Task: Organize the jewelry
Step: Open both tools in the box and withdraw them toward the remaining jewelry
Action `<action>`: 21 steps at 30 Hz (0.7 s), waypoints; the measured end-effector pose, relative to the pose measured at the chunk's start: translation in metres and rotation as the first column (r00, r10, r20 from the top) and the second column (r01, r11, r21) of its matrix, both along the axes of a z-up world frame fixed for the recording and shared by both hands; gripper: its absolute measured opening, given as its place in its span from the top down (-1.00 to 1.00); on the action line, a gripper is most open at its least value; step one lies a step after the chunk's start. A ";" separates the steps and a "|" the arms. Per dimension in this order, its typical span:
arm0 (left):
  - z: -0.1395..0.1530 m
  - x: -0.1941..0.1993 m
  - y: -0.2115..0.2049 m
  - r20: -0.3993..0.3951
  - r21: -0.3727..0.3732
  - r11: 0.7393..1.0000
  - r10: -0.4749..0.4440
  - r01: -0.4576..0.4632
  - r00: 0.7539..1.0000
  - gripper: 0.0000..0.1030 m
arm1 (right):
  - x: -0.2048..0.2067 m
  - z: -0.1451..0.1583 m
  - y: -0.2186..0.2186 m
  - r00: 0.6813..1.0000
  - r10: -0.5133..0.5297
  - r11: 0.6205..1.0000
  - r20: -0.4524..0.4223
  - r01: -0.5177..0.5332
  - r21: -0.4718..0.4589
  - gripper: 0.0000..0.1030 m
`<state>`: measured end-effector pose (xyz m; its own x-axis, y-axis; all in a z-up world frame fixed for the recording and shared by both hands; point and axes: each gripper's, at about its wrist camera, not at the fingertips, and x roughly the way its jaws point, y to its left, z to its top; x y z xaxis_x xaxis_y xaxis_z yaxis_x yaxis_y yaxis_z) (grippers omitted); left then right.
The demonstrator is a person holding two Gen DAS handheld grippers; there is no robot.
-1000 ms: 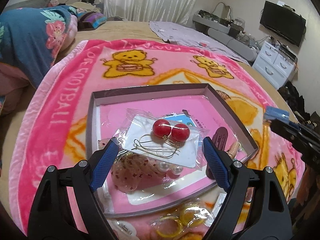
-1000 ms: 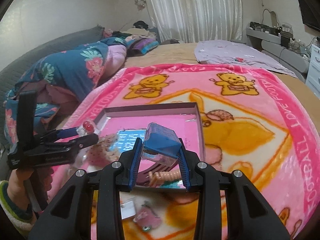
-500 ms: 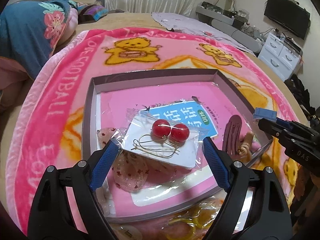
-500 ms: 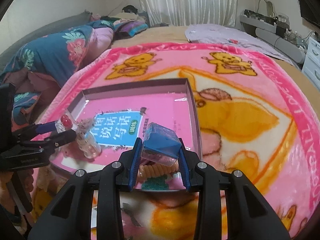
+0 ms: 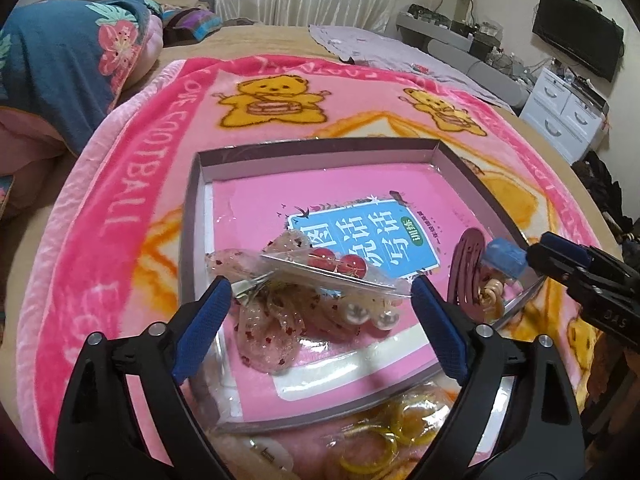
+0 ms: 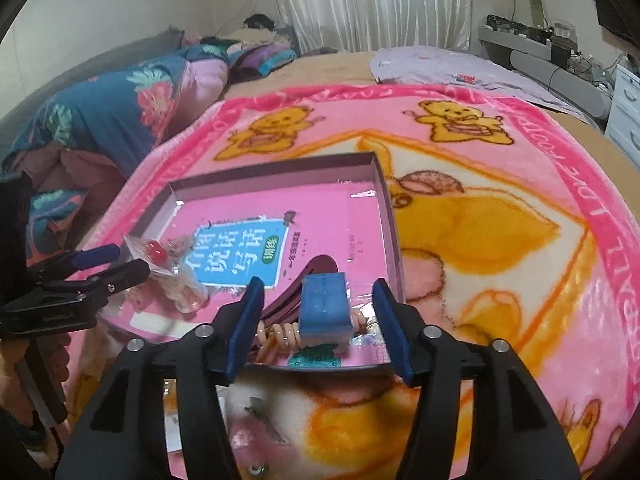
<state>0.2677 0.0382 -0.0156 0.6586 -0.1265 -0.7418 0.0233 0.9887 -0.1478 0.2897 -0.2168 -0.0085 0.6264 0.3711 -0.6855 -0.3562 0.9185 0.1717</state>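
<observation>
A shallow grey box [image 5: 192, 208] [image 6: 394, 240] lies on the pink bear blanket, a pink and blue booklet [image 5: 372, 236] [image 6: 240, 256] lining its floor. My left gripper [image 5: 322, 292] is open. A clear packet of red bead earrings [image 5: 336, 270] lies tilted between its fingers, on a pink glittery hair piece [image 5: 268, 340] and pearl items [image 5: 372, 314]. My right gripper [image 6: 320, 300] is open. A small blue box [image 6: 324, 308] [image 5: 504, 258] sits between its fingers, touching neither, on a maroon hair clip [image 6: 296, 292] [image 5: 466, 268] and a beige spiral tie [image 6: 280, 334].
Yellow hair rings in a packet [image 5: 392, 428] lie on the blanket just outside the box's near wall. A small metal clip [image 6: 264, 420] lies on the blanket below my right gripper. A blue floral quilt [image 5: 60, 48] is heaped at the left.
Both grippers moved lower into the box. The right jaws opened and the blue box now rests on the clips. The earring packet tipped flatter and sank onto the hair piece.
</observation>
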 end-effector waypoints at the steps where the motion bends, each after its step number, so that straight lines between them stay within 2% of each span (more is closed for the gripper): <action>1: 0.004 -0.002 0.001 0.006 -0.005 1.000 0.004 -0.004 1.000 -0.70 | -0.004 0.004 -0.003 1.000 -0.004 1.000 0.014 0.004 0.010 -0.24; 5: 0.023 -0.013 0.006 0.044 -0.020 1.000 0.018 -0.017 0.999 -0.81 | -0.019 0.020 -0.012 0.999 -0.006 0.999 0.051 0.004 0.041 -0.39; 9: 0.045 -0.029 0.011 0.090 -0.037 0.999 0.031 -0.028 0.995 -0.81 | -0.036 0.034 -0.016 0.996 -0.002 0.999 0.093 -0.003 0.052 -0.50; 21: 0.089 -0.086 0.024 0.199 -0.068 0.996 0.071 -0.058 0.978 -0.81 | -0.086 0.065 -0.023 0.985 0.030 0.996 0.169 -0.043 0.073 -0.56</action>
<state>0.1816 0.0620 0.0733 0.8016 -0.1205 -0.5857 -0.0046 0.9782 -0.2075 0.2040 -0.2402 0.0566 0.7148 0.4429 -0.5413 -0.4191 0.8908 0.1754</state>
